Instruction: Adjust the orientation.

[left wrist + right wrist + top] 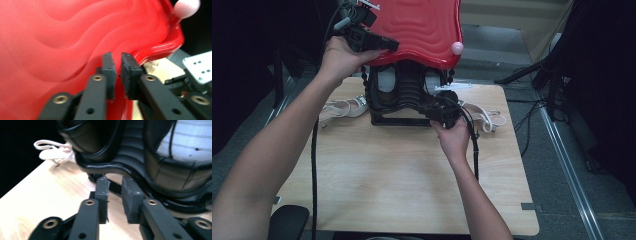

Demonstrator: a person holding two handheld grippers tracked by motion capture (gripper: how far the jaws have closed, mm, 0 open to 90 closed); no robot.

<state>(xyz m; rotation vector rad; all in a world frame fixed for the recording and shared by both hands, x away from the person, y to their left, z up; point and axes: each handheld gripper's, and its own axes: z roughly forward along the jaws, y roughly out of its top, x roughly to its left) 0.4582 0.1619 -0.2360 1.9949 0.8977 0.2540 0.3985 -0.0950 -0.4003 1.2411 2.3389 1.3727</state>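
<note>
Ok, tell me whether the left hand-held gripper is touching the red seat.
Cannot tell. In the left gripper view the left hand-held gripper has its jaws slightly parted at the rim of the red seat, but blur hides whether the pads press it.

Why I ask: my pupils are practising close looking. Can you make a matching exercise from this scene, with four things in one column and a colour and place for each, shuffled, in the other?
Things:
1. wavy board
2. small ball
3. straps
4. frame

Colour and place:
a. white, lying on the table
b. black, standing on the table under the board
c. pink, at the board's edge
d. red, on top of the frame

Pairs: 1-d, 2-c, 3-a, 4-b
</note>
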